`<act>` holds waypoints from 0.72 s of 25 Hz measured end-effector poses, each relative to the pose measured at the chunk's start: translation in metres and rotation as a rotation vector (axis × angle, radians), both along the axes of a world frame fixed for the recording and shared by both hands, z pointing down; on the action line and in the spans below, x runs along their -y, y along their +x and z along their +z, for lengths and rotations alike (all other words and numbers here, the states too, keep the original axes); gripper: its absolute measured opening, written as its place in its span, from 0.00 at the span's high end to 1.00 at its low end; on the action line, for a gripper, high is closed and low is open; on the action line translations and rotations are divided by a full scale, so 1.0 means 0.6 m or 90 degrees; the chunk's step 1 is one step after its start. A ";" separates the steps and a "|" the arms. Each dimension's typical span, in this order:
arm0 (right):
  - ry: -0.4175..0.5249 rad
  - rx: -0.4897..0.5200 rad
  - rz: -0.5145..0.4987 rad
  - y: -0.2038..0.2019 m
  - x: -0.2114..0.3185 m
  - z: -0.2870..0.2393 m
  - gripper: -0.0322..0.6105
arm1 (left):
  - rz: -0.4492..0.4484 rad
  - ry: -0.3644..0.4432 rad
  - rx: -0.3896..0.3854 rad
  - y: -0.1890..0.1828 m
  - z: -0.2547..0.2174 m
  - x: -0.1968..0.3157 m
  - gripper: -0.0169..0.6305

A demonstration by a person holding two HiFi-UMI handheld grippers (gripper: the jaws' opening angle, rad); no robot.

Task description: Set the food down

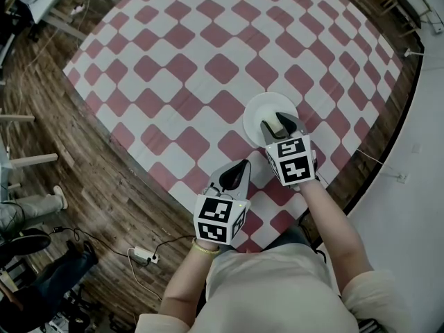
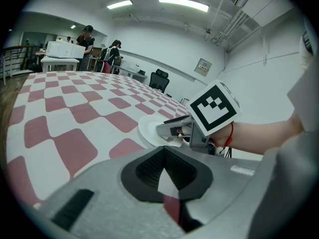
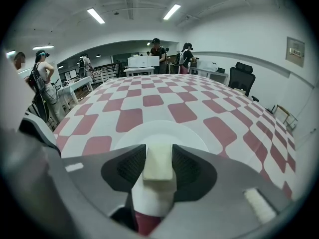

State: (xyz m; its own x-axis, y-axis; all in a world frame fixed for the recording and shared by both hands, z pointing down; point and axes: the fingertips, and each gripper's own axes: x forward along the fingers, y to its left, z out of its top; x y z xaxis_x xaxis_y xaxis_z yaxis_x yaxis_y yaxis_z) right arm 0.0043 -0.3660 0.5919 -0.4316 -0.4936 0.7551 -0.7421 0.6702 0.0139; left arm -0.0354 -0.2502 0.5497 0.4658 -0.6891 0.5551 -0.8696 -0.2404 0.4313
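The table (image 1: 173, 61), under a red-and-white checked cloth, fills most of the head view. A white plate (image 1: 255, 111) sits right of centre, near the table's lower right edge.

The right hand-held gripper (image 1: 279, 125) reaches over the plate's lower right part. Its jaws pinch a pale, cream-coloured block of food (image 1: 275, 125). In the right gripper view the food (image 3: 158, 169) stands between the two dark pads, with the plate (image 3: 124, 136) directly behind and below it. Whether the food touches the plate cannot be told.

The left hand-held gripper (image 1: 240, 168) is at lower centre, just below and left of the plate, over the cloth. Its jaws are pressed together at the tips with nothing between them. Its own view shows only cloth through the narrow gap behind them.

People stand at the far end of the room.
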 end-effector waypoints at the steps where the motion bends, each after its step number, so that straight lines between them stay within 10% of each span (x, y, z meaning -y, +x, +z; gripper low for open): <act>1: 0.001 0.000 0.001 0.000 0.000 0.000 0.68 | 0.000 0.001 0.000 0.000 -0.001 -0.001 0.97; 18: 0.030 0.038 0.049 0.018 -0.038 -0.045 0.64 | 0.029 0.020 0.004 0.007 -0.031 -0.036 0.97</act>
State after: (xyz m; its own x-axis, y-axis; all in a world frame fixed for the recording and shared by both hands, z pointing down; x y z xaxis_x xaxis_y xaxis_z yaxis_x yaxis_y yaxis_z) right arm 0.0148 -0.3429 0.5650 -0.4347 -0.5612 0.7043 -0.7917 0.6109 -0.0019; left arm -0.0312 -0.2288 0.5314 0.4932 -0.6846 0.5367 -0.8604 -0.2932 0.4168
